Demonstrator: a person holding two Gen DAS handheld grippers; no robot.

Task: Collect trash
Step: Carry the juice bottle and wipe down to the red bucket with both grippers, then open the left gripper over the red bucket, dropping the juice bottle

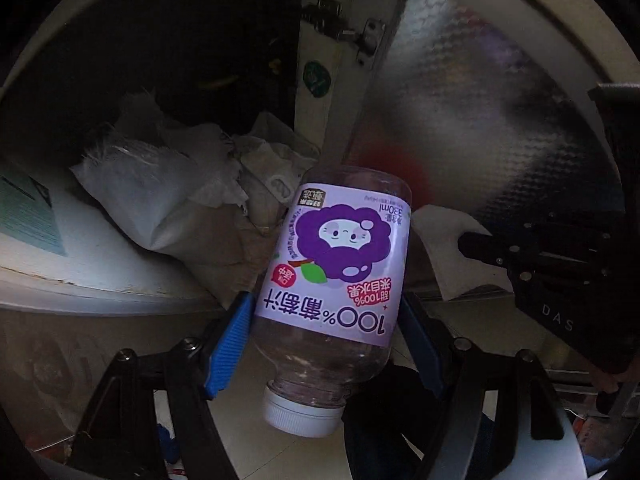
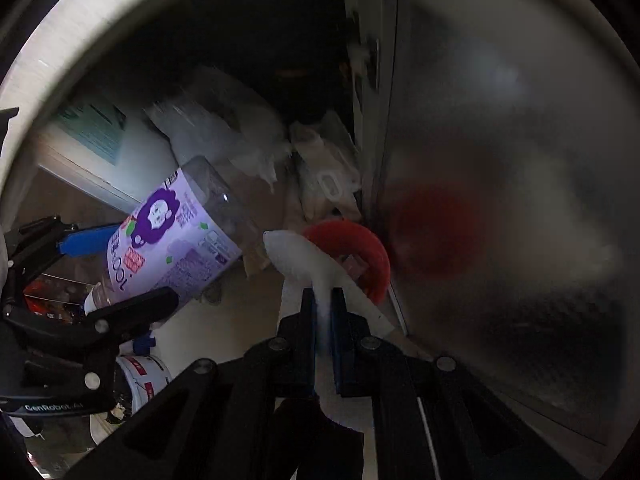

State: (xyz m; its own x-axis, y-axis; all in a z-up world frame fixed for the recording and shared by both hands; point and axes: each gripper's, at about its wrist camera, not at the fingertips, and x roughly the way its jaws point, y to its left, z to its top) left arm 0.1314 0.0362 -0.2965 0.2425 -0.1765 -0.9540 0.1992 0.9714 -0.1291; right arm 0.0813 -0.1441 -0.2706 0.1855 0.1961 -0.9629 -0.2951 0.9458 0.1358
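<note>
A clear empty juice bottle (image 1: 340,248) with a purple label and a white cap sits between the blue pads of my left gripper (image 1: 324,340), cap end toward the camera. The pads press on both its sides. In the right wrist view the same bottle (image 2: 172,236) hangs at the left in the left gripper (image 2: 120,272). My right gripper (image 2: 324,308) is shut on a crumpled white tissue (image 2: 300,256), which sticks out past the fingertips. Just beyond the tissue lies a red bowl (image 2: 360,248). Both grippers point down at a trash pile (image 1: 192,200) of white bags and wrappers.
The pile lies in a dark recess beside an open door with a frosted, shiny panel (image 1: 480,120) on the right. A white box with a teal label (image 1: 36,216) stands at the left. A white tub with red lettering (image 2: 140,376) sits on the pale floor.
</note>
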